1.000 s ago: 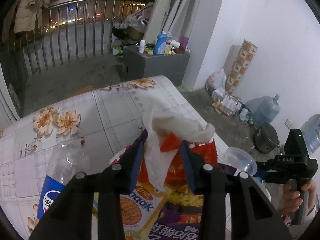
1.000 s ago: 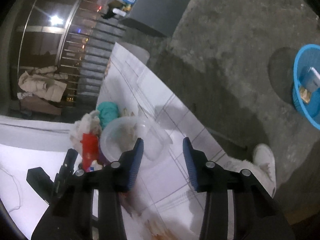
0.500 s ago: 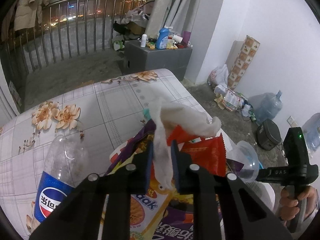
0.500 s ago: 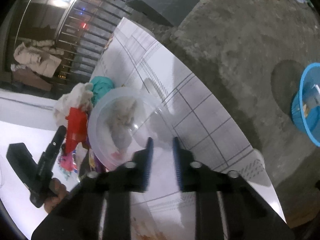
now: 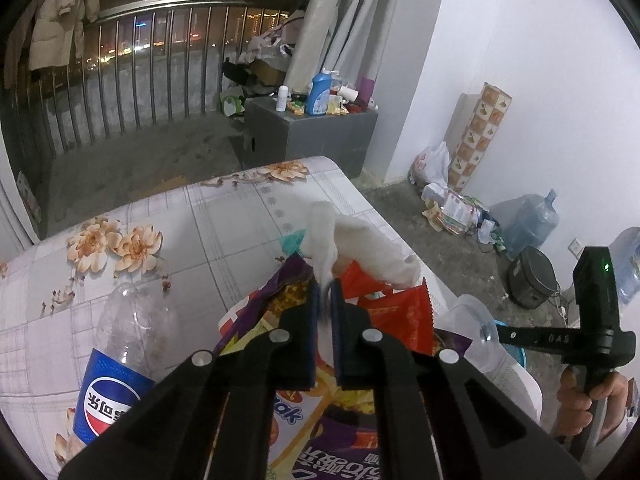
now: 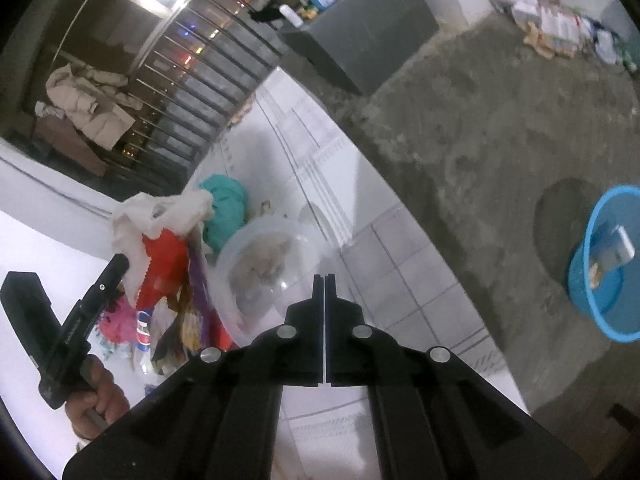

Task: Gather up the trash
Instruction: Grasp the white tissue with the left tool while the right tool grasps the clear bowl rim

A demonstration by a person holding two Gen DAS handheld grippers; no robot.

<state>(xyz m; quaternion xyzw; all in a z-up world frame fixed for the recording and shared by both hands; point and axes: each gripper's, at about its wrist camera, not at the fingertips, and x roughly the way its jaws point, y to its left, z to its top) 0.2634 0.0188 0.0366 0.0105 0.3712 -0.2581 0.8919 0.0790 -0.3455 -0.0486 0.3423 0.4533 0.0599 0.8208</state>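
Observation:
My left gripper (image 5: 325,286) is shut on a crumpled white tissue (image 5: 360,244) that lies over a pile of snack wrappers, with a red wrapper (image 5: 400,308) on top. The tissue (image 6: 160,212) and the left gripper (image 6: 116,264) also show in the right wrist view. My right gripper (image 6: 324,278) is shut on the rim of a clear plastic bowl (image 6: 264,264) at the table's edge. The bowl (image 5: 476,328) and the right gripper (image 5: 500,334) show at the right of the left wrist view.
An empty Pepsi bottle (image 5: 120,360) lies left of the pile on the floral tablecloth (image 5: 208,232). A teal cloth (image 6: 224,204) lies behind the bowl. A blue basket (image 6: 612,264) stands on the concrete floor. A grey cabinet (image 5: 312,136) stands beyond the table.
Both grippers have closed: the left one on the white tissue, the right one on the bowl's rim. The right wrist view has shifted toward the basket side.

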